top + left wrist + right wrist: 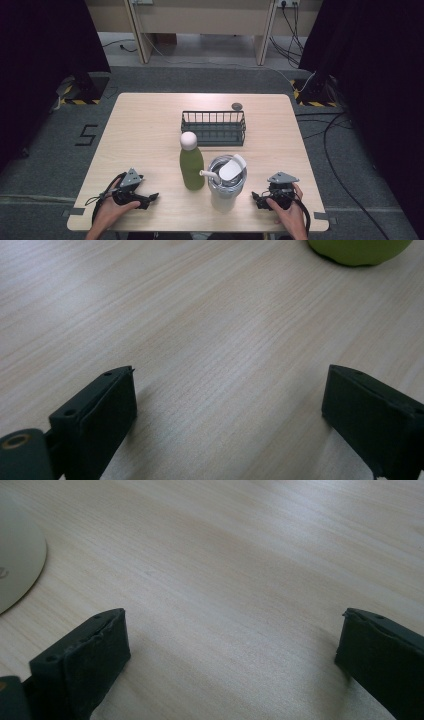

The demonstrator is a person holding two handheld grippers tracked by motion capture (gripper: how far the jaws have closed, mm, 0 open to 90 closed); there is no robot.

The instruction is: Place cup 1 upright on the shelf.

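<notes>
A green bottle (192, 169) with a rounded white cap (188, 140) stands upright near the middle of the pale wooden desk (145, 135), touching or just beside a grey lidded tumbler (226, 186) with a white flip spout and straw on its right. The bottle looks stiff and smooth-walled, probably slippery and top-heavy if full, so a hold low across its straight body seems safer than one on the narrow neck or domed cap. The tumbler is wider, likely heavier and best taken around its tapered wall below the lid. Behind both sits a dark wire basket (213, 127), with a small round disc (236, 106) beyond it. The left hand-held gripper (147, 198) and right hand-held gripper (257, 199) rest low at the near edge, jaws spread wide over bare wood, pinching nothing.
</notes>
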